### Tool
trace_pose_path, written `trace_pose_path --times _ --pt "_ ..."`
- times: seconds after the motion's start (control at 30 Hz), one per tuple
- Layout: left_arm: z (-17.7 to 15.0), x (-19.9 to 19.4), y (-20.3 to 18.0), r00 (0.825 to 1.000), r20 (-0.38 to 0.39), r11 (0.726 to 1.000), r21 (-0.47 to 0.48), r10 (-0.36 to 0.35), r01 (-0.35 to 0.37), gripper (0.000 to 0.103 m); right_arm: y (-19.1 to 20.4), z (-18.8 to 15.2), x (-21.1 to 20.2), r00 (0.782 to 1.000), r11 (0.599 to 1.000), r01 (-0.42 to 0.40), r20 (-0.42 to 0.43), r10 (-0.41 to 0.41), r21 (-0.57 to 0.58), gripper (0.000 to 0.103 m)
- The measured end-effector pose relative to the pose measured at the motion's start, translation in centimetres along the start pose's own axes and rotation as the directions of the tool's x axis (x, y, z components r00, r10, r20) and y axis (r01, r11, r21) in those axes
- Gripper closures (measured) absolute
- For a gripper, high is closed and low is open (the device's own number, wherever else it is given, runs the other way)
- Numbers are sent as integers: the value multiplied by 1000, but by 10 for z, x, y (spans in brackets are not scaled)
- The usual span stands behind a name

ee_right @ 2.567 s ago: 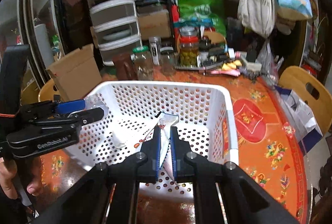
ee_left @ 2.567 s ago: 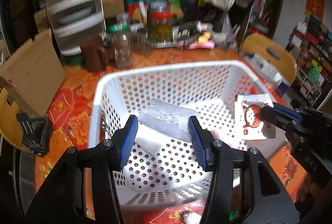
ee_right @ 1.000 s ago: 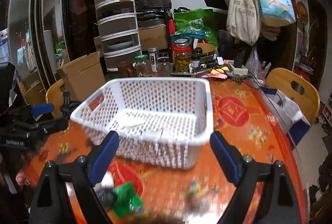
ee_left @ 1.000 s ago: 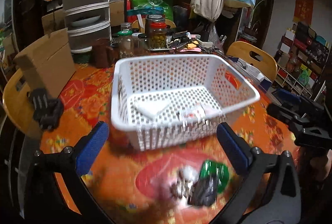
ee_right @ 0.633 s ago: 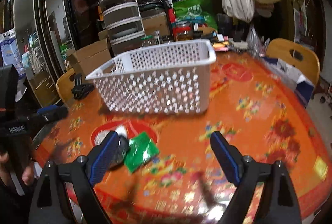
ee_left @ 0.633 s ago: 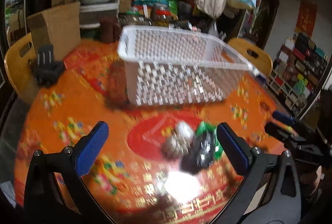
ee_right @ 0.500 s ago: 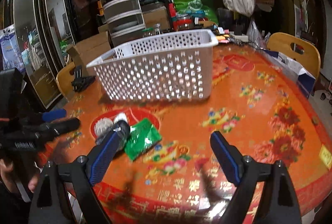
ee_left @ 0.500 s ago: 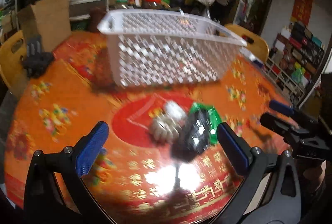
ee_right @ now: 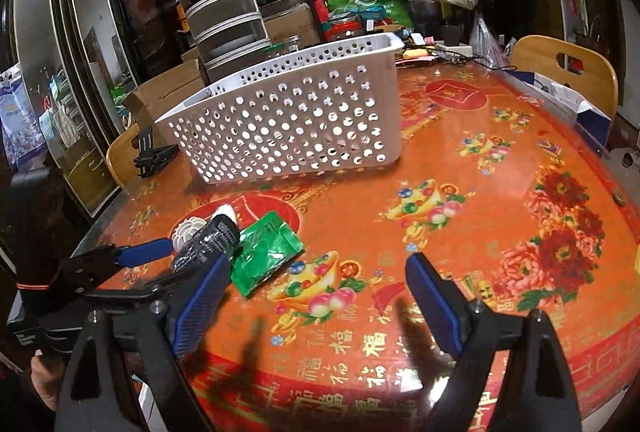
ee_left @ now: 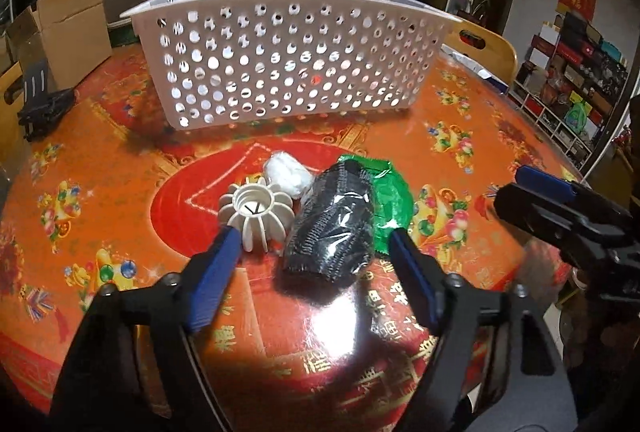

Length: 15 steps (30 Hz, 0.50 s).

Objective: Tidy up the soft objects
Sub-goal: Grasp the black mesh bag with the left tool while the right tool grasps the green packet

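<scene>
A white perforated basket (ee_left: 280, 68) stands on the red patterned table; it also shows in the right wrist view (ee_right: 296, 120). In front of it lie a black wrapped bundle (ee_left: 332, 228), a green foil packet (ee_left: 392, 200), a white soft wad (ee_left: 288, 174) and a cream ribbed plastic piece (ee_left: 256, 208). My left gripper (ee_left: 316, 256) is open, low over the table, its fingers either side of the black bundle. My right gripper (ee_right: 316, 280) is open and empty, to the right of the green packet (ee_right: 268, 252) and the black bundle (ee_right: 208, 240).
Jars, stacked drawers (ee_right: 224, 24) and cardboard boxes (ee_left: 64, 28) crowd the table's far side. A black clip (ee_left: 40, 104) lies at the left. Wooden chairs (ee_right: 568, 72) stand around the table. The table's near edge is close below both grippers.
Both grippers have pulled back from the basket and dropped low to the table. The left one has closed in on the black bundle and narrowed its wide opening.
</scene>
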State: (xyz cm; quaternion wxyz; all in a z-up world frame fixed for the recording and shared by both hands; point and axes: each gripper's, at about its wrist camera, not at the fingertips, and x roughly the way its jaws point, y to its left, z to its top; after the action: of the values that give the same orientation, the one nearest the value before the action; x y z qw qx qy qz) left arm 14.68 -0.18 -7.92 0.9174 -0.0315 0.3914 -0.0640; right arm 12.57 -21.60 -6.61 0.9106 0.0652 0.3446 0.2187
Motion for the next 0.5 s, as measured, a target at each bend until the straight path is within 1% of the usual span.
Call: trace_pose_path --times 0.07,0.1,0.13,0.2,0.23,0.37,0.5 --pt "1 2 0 1000 10 1000 0 10 -10 40 1 0 3 1000 1000 -4 -6 4 -2 13" --pt "0 2 0 1000 14 1000 3 8 -8 42 2 0 5 1000 1000 -7 -10 7 -1 13" --pt "0 1 1 1000 22 1000 2 2 -3 50 2 0 6 1000 1000 -9 -13 9 0 13" --pt "-1 0 1 1000 31 1000 7 -6 6 59 4 0 11 1000 1000 -21 -23 21 4 13" --pt "-1 -1 2 999 30 1000 11 -12 12 61 6 0 13 999 1000 -28 -27 28 4 13" --pt "-8 -7 10 999 43 1000 11 -15 14 61 16 1 24 996 998 -68 -50 67 -14 13" --pt "-17 -15 25 999 54 1000 2 -9 9 61 27 1 41 994 997 -67 -90 64 -39 13"
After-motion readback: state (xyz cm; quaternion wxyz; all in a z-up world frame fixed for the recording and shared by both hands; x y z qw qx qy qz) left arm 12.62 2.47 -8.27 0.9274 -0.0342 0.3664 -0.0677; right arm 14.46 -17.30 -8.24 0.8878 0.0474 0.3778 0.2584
